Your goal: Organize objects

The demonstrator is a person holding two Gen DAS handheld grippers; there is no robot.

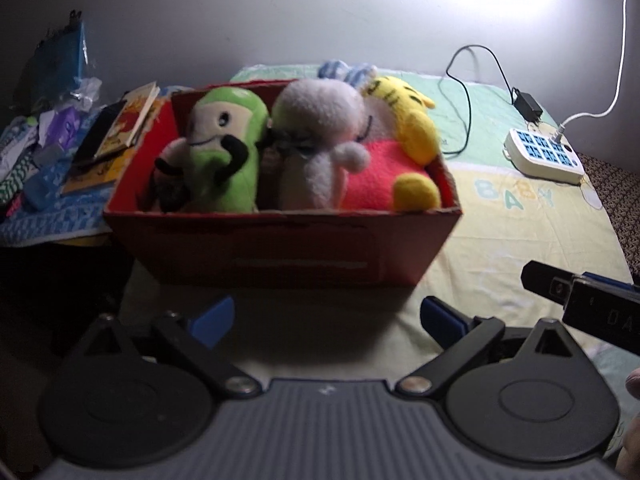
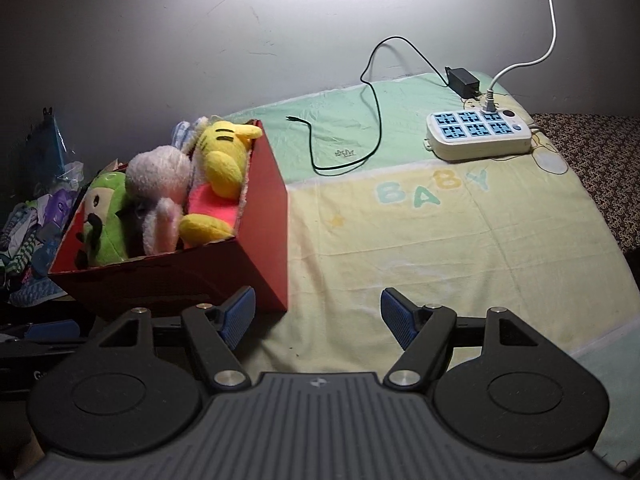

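Both grippers stand wide open and hold nothing: the left gripper (image 1: 326, 318) hangs low in its frame just short of the red box (image 1: 280, 248), while the right gripper (image 2: 318, 316) hovers over the yellow baby blanket (image 2: 420, 240), its left finger close to the box's near corner. Filling the box at centre frame are a green plush (image 1: 224, 148), a grey plush (image 1: 316, 136) and a yellow plush (image 1: 412, 128). At upper right a white power strip (image 2: 478, 134) lies on the blanket.

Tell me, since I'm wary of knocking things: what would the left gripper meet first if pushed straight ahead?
Probably the near wall of the red box, directly ahead of the left gripper; its jaws are open. Depth is uncertain.
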